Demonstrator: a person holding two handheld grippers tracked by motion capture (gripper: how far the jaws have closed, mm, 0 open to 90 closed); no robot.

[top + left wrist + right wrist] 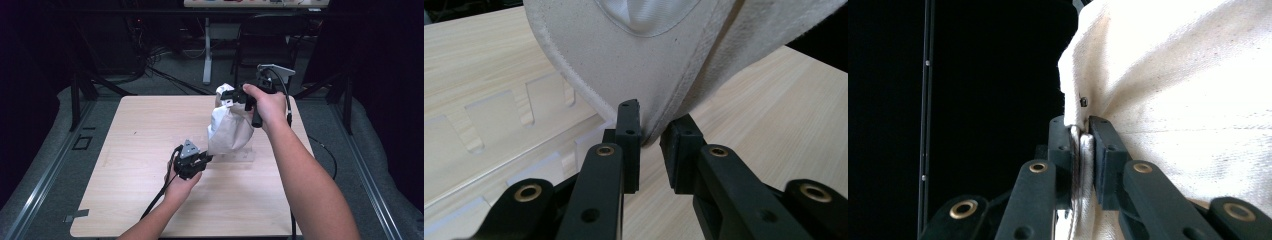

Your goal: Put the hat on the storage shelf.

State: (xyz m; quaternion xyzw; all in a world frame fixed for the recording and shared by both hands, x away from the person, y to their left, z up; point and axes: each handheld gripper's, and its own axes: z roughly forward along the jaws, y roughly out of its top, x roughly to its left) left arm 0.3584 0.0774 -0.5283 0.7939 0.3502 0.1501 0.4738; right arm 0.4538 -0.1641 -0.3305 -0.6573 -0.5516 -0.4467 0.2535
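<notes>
Nearest the person, the left tongs (204, 160) sit low over the desk (125, 200), their jaws narrowed around the bottom corner of a cream cloth bag (227, 131); in the left gripper view the cloth's lowest fold dips between the two pads, one jaw touching it, though whether both sides press it firmly I cannot tell. Farther out and higher, the right tongs (229, 96) are closed on the bag's upper edge, and the right gripper view shows a seam of fabric (1079, 165) squeezed flat between the jaws. Held this way, the bag hangs clear of the desk from its top, and the lower grip seems meant to steady or stretch it, perhaps to open or straighten it. Beneath the bag lies a clear plastic rack (499, 135) with notched slots, flat on the pale wood-grain surface. Beyond the desk's far edge the room is dark: grey carpet, loose cables, black stand legs (80, 87) at left, a white table leg (206, 50) and a dark chair (265, 35) behind.
</notes>
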